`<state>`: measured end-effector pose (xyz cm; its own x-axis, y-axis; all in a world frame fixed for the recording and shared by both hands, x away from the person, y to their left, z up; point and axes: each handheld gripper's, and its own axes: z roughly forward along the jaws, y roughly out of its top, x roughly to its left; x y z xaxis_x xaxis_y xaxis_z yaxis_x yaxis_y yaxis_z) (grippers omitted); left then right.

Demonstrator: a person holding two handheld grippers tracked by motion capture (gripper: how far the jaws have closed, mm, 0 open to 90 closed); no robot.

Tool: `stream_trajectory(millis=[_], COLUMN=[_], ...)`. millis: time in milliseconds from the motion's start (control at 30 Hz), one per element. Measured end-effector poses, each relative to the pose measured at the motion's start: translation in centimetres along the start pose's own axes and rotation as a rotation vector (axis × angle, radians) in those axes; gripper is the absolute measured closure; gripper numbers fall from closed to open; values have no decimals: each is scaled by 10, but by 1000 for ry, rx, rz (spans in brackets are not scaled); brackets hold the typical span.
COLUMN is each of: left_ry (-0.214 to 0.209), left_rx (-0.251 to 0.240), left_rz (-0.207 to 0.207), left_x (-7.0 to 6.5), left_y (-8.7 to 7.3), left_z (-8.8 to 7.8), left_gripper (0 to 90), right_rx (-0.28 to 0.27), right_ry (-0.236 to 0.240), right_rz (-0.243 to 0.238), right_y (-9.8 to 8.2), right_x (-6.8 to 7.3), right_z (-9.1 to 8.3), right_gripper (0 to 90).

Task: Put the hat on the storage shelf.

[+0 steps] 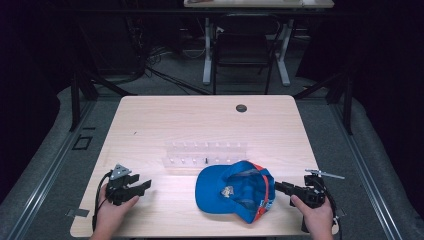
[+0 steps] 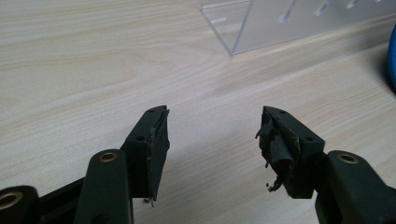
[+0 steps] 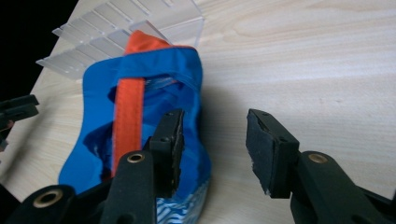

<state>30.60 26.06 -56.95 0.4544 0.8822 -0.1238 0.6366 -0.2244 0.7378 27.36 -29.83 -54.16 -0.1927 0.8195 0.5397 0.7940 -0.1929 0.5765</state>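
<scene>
Blue cap (image 1: 235, 192) lying crown-down near the table's (image 1: 150, 115) front edge, right of centre, its rim just in front of the clear slotted rack (image 1: 205, 155). Right gripper (image 1: 283, 188) sits beside the cap's right edge, jaws parted with nothing pinched between them; 1 jaw overlaps the soft fabric in the right gripper view. Left gripper (image 1: 145, 186) rests released near the front-left corner, well apart. Risk: closing on 1 loose fold would drag or collapse the cap, or push it into the rack.
</scene>
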Motion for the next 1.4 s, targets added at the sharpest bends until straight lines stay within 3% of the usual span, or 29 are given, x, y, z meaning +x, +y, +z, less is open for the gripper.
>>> stream_trajectory(millis=[67,167,267,333,467,533,633,733,833,867,1000,1400], left_ry=[1,3,9,10,9,5,8,2,-1,-2,-1,5], left_rx=[-10,-12,-22,-16,-11,-12,-8,3,-1,-3,2,3], left_rz=[-4,-6,-15,-11,2,2,3,9,9,9,11,10], left_x=[0,2,2,2,-1,-2,-2,-2,-3,-3,-2,0], left_y=[-1,-1,0,0,-1,0,0,0,-1,-1,-2,-3], left_z=[0,-1,-2,-3,-1,0,1,0,1,1,1,1], left_gripper=[425,425,424,425,425,425,425,425,425,424,425,425], right_rx=[3,21,4,3,48,102,124,165,180,213,259,302], right_ry=[1,-15,-28,-24,-25,-31,-39,-17,-21,-3,11,55], right_rz=[-4,-52,-111,-121,-145,-129,-117,-88,-88,-87,-90,-40], right_y=[2,8,11,11,13,16,17,20,21,22,26,32], right_x=[2,10,18,20,27,29,30,30,32,34,40,45], right_z=[-1,-5,-10,-11,-15,-17,-16,-15,-15,-14,-12,5], right_gripper=[565,566,553,553,589,634,650,650,655,661,649,597])
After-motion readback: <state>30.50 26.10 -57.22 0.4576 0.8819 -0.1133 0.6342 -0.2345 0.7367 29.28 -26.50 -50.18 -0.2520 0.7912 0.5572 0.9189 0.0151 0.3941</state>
